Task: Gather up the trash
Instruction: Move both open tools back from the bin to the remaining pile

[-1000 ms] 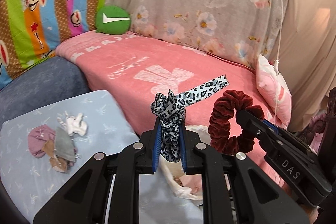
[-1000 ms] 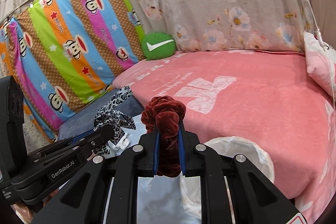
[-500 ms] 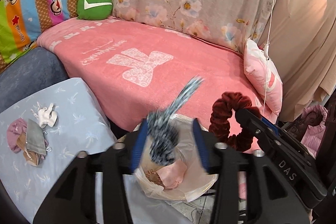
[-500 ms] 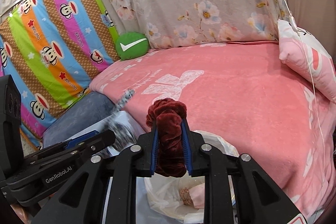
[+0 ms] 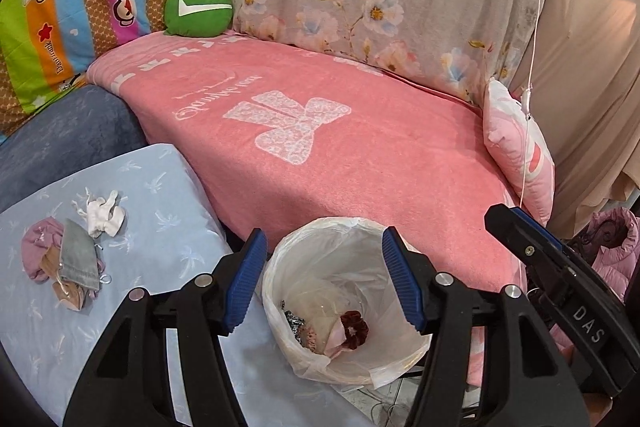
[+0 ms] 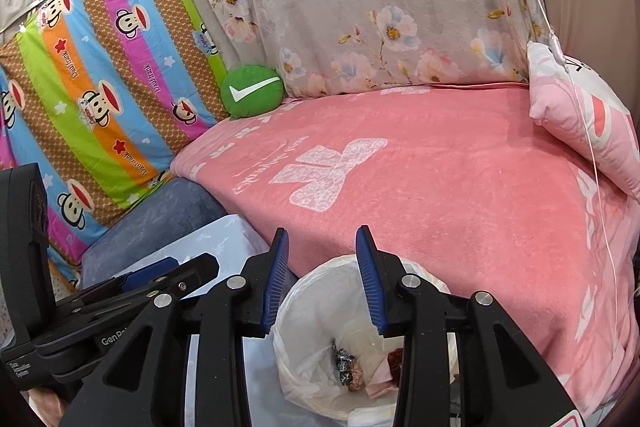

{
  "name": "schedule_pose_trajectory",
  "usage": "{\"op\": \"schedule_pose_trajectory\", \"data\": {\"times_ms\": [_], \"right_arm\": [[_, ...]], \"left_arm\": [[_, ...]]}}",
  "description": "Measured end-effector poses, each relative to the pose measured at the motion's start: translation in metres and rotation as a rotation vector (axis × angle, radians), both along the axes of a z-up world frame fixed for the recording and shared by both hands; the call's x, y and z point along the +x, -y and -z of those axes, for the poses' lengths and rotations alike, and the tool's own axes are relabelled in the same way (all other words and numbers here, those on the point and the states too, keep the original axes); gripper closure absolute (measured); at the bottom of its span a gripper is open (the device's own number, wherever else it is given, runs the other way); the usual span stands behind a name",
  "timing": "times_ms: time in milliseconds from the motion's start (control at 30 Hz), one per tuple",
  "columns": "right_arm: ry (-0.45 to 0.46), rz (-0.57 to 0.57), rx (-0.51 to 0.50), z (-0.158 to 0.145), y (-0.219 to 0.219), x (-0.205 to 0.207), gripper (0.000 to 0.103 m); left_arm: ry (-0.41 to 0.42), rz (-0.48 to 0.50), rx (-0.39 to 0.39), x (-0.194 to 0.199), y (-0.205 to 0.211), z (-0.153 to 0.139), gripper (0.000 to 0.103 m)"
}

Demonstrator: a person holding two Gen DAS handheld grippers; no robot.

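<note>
Dark red scrunchie (image 5: 354,329) and leopard-print scrunchie (image 5: 294,319) at bottom of white-lined trash bin (image 5: 304,355). Left tool (image 5: 322,281) and right tool (image 6: 322,279) above it, jaws apart, empty. Next: masks and scraps (image 5: 70,267) on light-blue counter (image 5: 160,227); best pinched singly.

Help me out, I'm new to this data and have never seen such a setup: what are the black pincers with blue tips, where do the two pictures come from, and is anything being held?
They are hand-held grabbers, one in each of a person's hands, each with a camera looking along its two fingers. One picture is from the left claw, one from the right claw. Both are open and hold nothing. Below them stands a white plastic-lined trash bin beside the pink blanket. Inside lie a dark red velvet scrunchie and a black-and-white leopard-print fabric tie. On the pale blue cloth surface a grey face mask and a crumpled white scrap still wait.
</note>
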State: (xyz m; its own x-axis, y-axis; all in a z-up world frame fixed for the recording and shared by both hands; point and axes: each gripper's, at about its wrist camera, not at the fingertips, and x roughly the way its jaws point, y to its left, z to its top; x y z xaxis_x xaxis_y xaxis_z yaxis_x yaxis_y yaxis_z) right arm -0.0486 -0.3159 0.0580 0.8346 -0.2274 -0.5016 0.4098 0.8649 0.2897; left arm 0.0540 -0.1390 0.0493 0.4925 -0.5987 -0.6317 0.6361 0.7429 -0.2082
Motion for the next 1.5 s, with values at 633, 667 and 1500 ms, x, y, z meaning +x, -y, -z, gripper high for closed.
{"op": "schedule_pose_trajectory", "data": {"times_ms": [633,667,1500], "right_arm": [[-0.047,-0.11,-0.008,0.011,-0.052,0.029,0.068],[-0.049,-0.116,-0.009,0.011,-0.055,0.031,0.068],[-0.118,-0.305,-0.024,0.033,-0.152,0.088,0.065]], "left_arm": [[-0.023,-0.114,-0.015,0.018,-0.051,0.011,0.046],[-0.025,-0.123,-0.016,0.02,-0.055,0.012,0.046],[-0.106,-0.363,-0.029,0.058,-0.173,0.044,0.046]]}}
